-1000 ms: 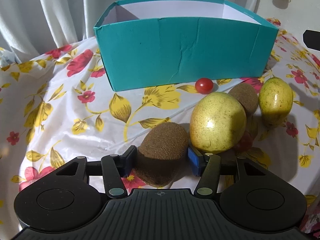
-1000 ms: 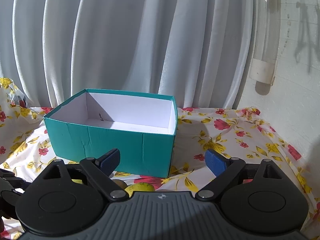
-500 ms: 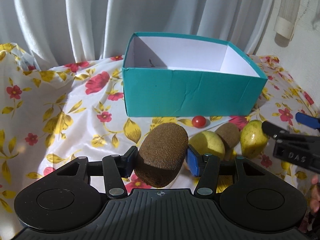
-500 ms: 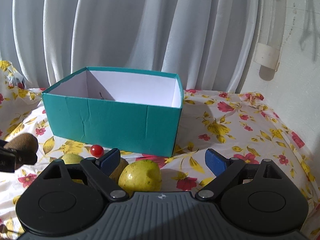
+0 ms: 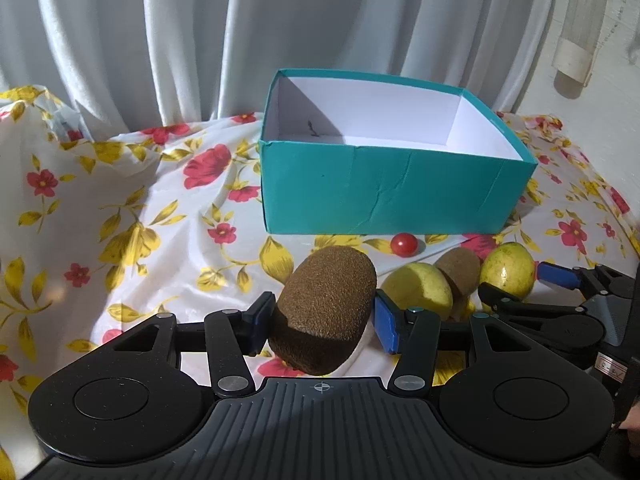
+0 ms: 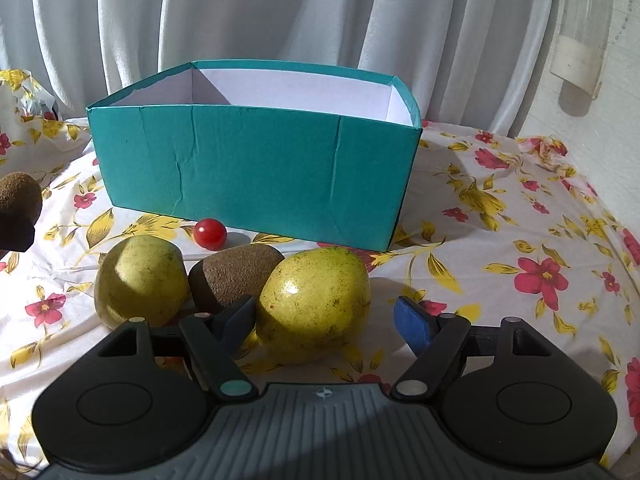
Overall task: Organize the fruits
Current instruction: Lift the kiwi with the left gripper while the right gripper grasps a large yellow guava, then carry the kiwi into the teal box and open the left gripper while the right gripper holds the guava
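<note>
My left gripper is shut on a brown kiwi and holds it above the floral cloth, in front of the open teal box. My right gripper is open, its fingers either side of a yellow-green fruit that lies on the cloth. A second yellow-green fruit, another kiwi and a small red cherry tomato lie just in front of the box. The held kiwi shows at the left edge of the right wrist view. The box looks empty inside.
The table is covered by a white cloth with red and yellow flowers. A white curtain hangs behind the box. A wall with a clear tube is at the right.
My left gripper has lifted the kiwi off the cloth and risen and pulled back. My right gripper has come down and forward until its open fingers flank the yellow-green fruit.
</note>
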### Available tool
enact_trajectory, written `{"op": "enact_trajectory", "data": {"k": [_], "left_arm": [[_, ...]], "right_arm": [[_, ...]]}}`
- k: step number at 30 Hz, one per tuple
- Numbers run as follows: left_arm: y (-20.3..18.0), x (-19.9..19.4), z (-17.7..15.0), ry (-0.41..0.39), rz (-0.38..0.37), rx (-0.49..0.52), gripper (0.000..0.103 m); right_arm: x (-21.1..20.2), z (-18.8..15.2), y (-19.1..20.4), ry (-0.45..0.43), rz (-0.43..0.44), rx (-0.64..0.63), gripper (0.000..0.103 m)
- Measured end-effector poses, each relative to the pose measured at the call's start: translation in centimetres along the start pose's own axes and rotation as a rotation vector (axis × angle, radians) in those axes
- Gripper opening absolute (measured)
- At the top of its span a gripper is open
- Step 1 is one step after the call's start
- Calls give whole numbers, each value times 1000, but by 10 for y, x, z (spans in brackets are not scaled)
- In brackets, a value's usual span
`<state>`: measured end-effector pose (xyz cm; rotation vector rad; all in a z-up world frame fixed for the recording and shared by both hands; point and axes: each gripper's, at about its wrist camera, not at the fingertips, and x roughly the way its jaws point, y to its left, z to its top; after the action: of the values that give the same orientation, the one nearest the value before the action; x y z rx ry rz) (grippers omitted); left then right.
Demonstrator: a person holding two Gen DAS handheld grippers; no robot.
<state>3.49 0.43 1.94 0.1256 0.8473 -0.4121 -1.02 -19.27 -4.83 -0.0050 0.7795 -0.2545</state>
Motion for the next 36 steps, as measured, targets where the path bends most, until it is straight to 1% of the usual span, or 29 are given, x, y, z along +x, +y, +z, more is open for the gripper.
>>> {"op": "enact_trajectory", "data": {"k": [3,6,9,13,17,20,26,28,33,36], "left_arm": [[1,0,0,7,7,0,57],[2,1,0,15,11,-2,57],[2,1,0,18,11,0,57],[1,1,3,23,13,4,57],[-2,-3,11,6,20,20,57],[-5,-6,25,-23,38,33,57],[-16,-16,63,-95,71,43,57],[-19,-13,77,-98,87,25,57],[-29,1,105,-140,127,16,57],[-31,13,118,-139,141,-8,57]], "right_arm": [[9,1,0,12,6,5,73],[17,1,0,27,21,11,67],[22,-1,1,22,24,17,66],[18,3,-2,22,30,44,65],[0,11,-7,-23,18,46,65],[-13,21,-12,-53,20,57,65],[-35,35,-19,-115,24,76,65],[-40,39,-22,-133,27,84,65],[-54,47,-28,-187,16,96,64],[-59,50,-33,-209,5,99,64]]}}
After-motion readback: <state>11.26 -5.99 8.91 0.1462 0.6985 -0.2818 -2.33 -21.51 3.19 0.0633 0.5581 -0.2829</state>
